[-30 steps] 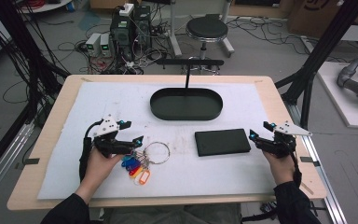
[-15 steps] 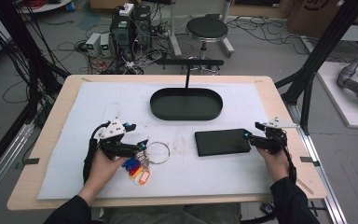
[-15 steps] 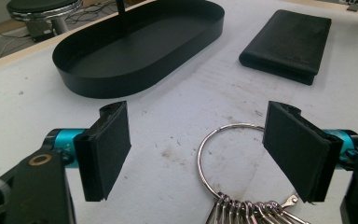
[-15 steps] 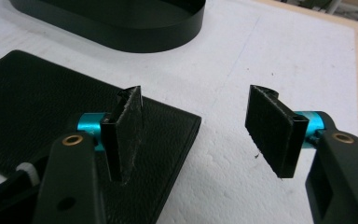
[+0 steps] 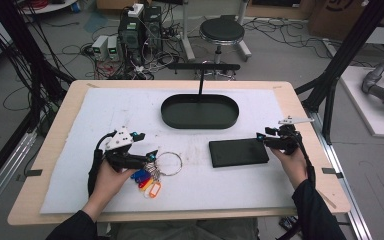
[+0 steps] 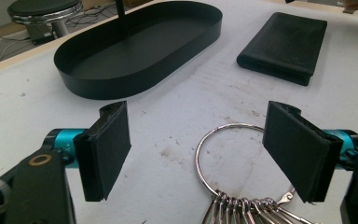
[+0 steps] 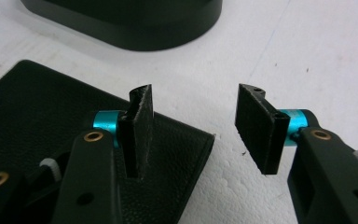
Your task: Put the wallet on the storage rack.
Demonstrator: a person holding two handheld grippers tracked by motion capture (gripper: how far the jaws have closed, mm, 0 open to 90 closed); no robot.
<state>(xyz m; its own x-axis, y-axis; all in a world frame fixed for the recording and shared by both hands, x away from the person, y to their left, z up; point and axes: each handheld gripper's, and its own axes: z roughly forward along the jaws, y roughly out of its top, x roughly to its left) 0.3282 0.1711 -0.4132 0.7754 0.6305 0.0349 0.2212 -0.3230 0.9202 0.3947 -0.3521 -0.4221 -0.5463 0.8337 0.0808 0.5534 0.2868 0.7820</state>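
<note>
Our left gripper point(image 6: 198, 154) has its jaws wide apart around the key ring point(image 6: 235, 161) on the counter point(image 5: 80, 100). Our right gripper point(image 7: 193, 135), jaws apart too, straddles the black wallet's point(image 7: 42, 112) corner. Next we squeeze both, we think.
</note>
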